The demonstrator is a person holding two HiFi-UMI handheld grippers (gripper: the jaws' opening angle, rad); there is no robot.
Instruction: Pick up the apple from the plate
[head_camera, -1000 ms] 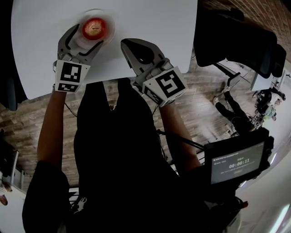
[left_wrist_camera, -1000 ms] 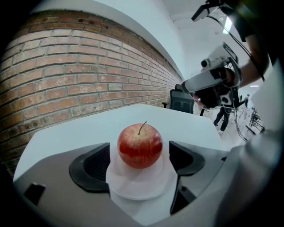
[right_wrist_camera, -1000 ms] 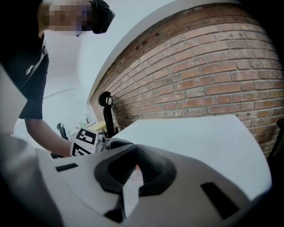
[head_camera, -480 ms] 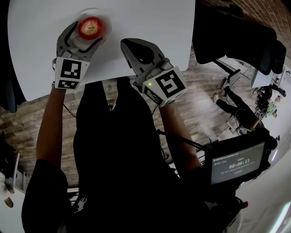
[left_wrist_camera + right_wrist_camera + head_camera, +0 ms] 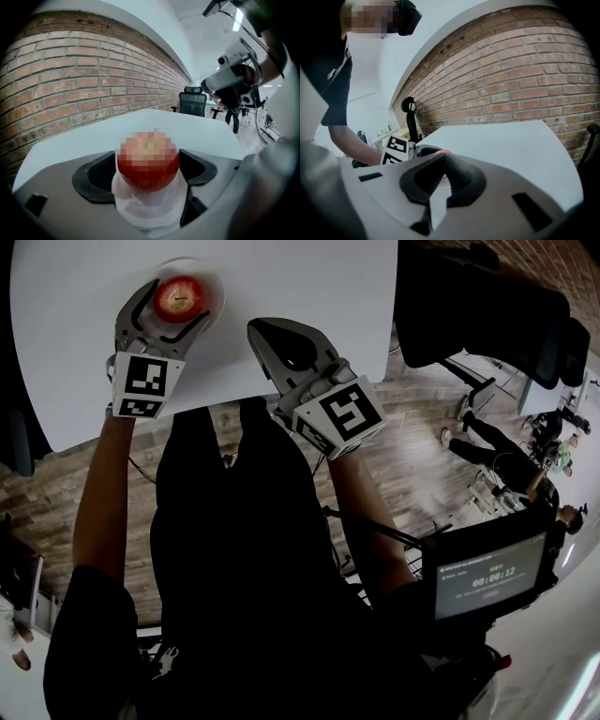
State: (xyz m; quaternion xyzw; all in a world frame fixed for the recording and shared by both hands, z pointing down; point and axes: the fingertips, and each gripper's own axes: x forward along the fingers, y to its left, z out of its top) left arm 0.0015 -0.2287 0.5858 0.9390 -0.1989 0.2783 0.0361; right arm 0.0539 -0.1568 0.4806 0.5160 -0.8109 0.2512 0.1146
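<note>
A red apple [image 5: 178, 298] rests on a small white plate [image 5: 214, 282] near the far left of the white table [image 5: 309, 287]. My left gripper [image 5: 172, 313] is open, with one jaw on each side of the apple. In the left gripper view the apple [image 5: 148, 161] fills the gap between the black pads [image 5: 101, 176], still seated on the plate [image 5: 145, 208]; whether they touch it is unclear. My right gripper [image 5: 267, 334] hovers over the table to the right of the plate, shut and holding nothing. Its pads [image 5: 461, 180] meet in the right gripper view.
The table's near edge [image 5: 225, 399] runs just behind both grippers. A black office chair [image 5: 478, 315] stands right of the table on the wood floor. A brick wall [image 5: 70, 84] lies beyond the table. The left gripper's marker cube [image 5: 396, 144] shows in the right gripper view.
My left gripper has slid forward, so its jaws now reach further along both sides of the apple. The right gripper has stayed where it was, shut.
</note>
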